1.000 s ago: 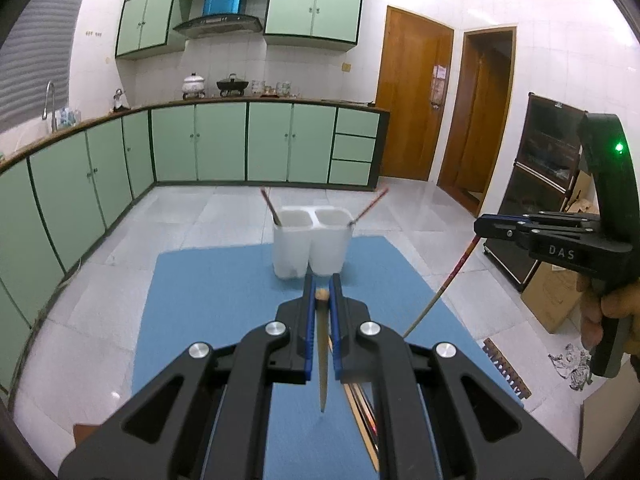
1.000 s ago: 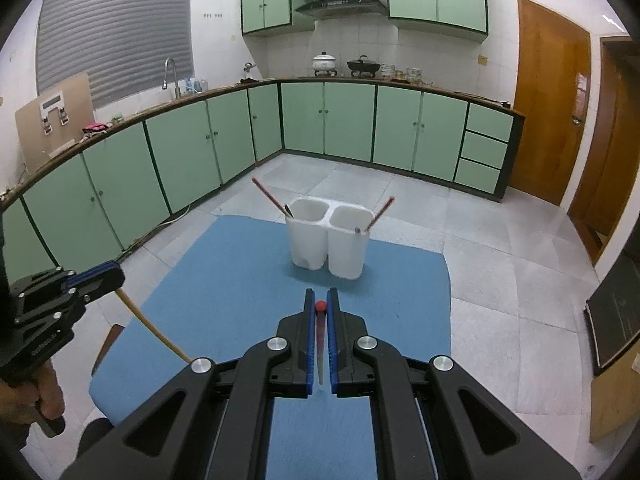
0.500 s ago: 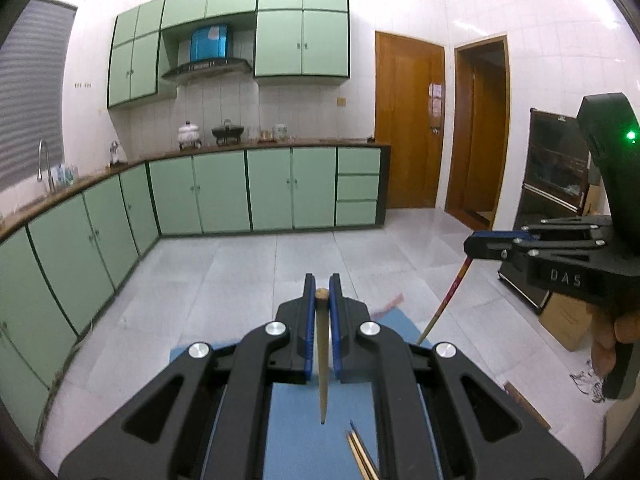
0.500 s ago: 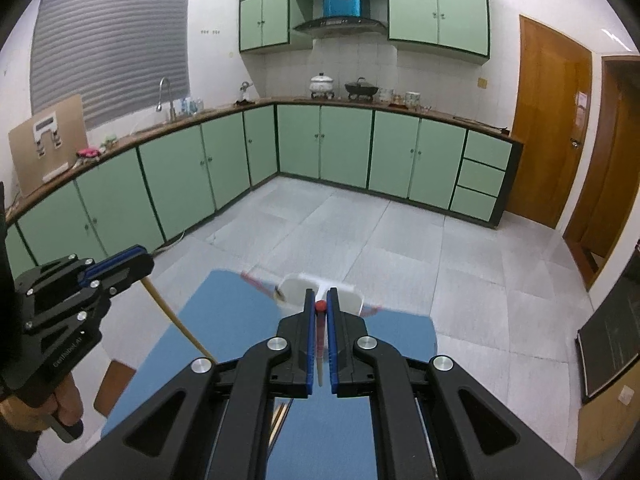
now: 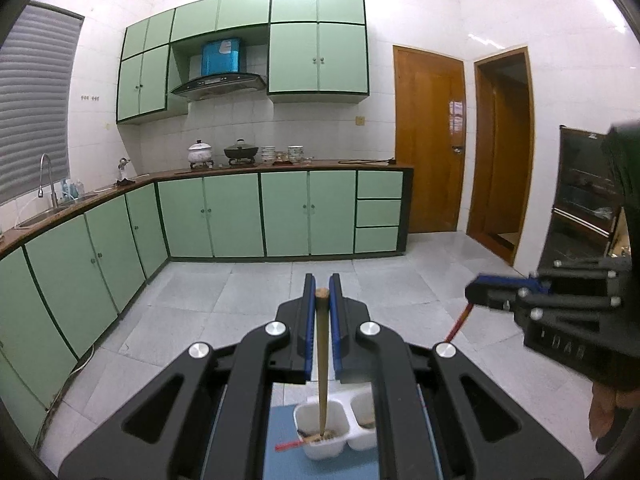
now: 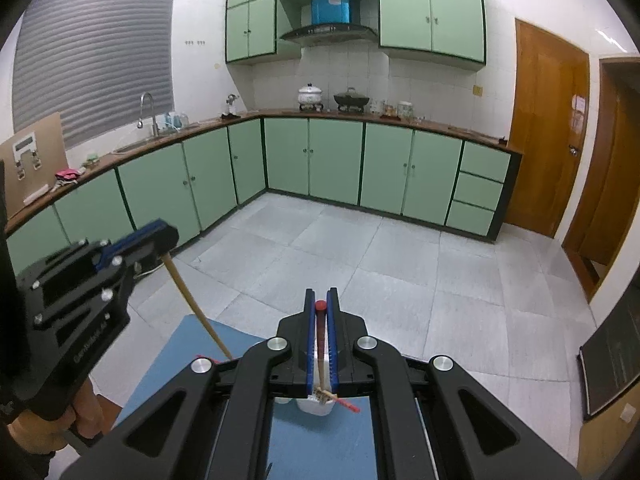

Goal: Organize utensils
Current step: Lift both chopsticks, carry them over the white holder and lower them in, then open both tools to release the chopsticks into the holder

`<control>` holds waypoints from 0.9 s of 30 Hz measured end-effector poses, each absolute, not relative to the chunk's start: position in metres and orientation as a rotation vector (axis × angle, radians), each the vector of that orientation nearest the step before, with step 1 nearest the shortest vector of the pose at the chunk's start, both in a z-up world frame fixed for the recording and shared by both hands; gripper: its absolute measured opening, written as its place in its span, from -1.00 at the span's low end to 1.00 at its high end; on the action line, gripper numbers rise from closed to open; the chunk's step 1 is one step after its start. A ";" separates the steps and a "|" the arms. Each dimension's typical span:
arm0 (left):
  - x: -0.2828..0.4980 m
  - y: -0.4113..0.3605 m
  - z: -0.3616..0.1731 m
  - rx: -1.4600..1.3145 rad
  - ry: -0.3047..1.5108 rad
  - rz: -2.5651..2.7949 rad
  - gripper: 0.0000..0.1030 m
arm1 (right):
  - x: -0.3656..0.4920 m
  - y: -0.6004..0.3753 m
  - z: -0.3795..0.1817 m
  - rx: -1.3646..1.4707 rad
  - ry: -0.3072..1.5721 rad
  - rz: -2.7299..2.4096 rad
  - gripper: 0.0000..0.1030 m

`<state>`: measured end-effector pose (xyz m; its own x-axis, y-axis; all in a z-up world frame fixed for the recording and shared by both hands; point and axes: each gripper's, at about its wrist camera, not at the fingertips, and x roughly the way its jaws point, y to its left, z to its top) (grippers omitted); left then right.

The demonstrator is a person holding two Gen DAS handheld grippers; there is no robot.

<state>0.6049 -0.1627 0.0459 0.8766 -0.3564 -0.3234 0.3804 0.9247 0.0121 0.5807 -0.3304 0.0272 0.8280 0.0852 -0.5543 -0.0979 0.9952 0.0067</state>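
Note:
My left gripper [image 5: 322,292] is shut on a tan wooden chopstick [image 5: 322,360] that hangs down with its tip in the left cup of a white two-cup holder [image 5: 340,428]. My right gripper [image 6: 321,306] is shut on a red-ended chopstick [image 6: 320,344] whose lower end reaches into the holder [image 6: 316,404] right below the jaws. A red chopstick [image 5: 290,446] lies in the left cup. The right gripper also shows in the left wrist view [image 5: 476,292], and the left gripper shows in the right wrist view [image 6: 166,236].
The holder stands on a blue mat [image 6: 192,360]. Green base cabinets [image 5: 260,216] line the far wall and the left side. Wooden doors [image 5: 428,140] are at the right. Grey floor tiles [image 6: 400,264] lie beyond the mat.
Both grippers have risen and come over the holder, which now sits below the jaws. The chopsticks now hang steeply with their lower ends in the cups.

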 end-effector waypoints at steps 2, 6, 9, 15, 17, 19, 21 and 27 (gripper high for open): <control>0.620 -0.165 0.029 0.069 0.332 -0.377 -0.89 | 0.595 -0.334 0.010 -0.023 0.609 0.093 -0.90; 0.638 -0.167 -0.010 0.059 0.388 -0.373 -0.89 | 0.612 -0.340 -0.027 -0.009 0.652 0.096 -0.90; 0.639 -0.166 -0.033 0.068 0.420 -0.378 -0.88 | 0.614 -0.342 -0.046 -0.010 0.675 0.102 -0.90; 0.626 -0.155 -0.037 0.087 0.425 -0.380 -0.86 | 0.602 -0.344 -0.054 0.018 0.684 0.104 -0.78; 0.618 -0.150 -0.030 0.097 0.417 -0.376 -0.82 | 0.595 -0.344 -0.049 0.012 0.677 0.099 -0.77; 0.610 -0.143 -0.022 0.091 0.411 -0.375 -0.77 | 0.585 -0.344 -0.041 0.016 0.661 0.095 -0.76; 0.596 -0.135 -0.012 0.088 0.397 -0.371 -0.58 | 0.572 -0.347 -0.034 0.029 0.648 0.097 -0.76; 0.533 -0.106 -0.003 0.104 0.383 -0.360 -0.07 | 0.503 -0.353 -0.021 0.056 0.563 0.097 -0.64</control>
<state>0.5333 -0.1058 -0.0031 0.8649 -0.3238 -0.3835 0.3627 0.9314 0.0318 0.5032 -0.3530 -0.0211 0.8410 0.1068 -0.5303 -0.0761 0.9939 0.0795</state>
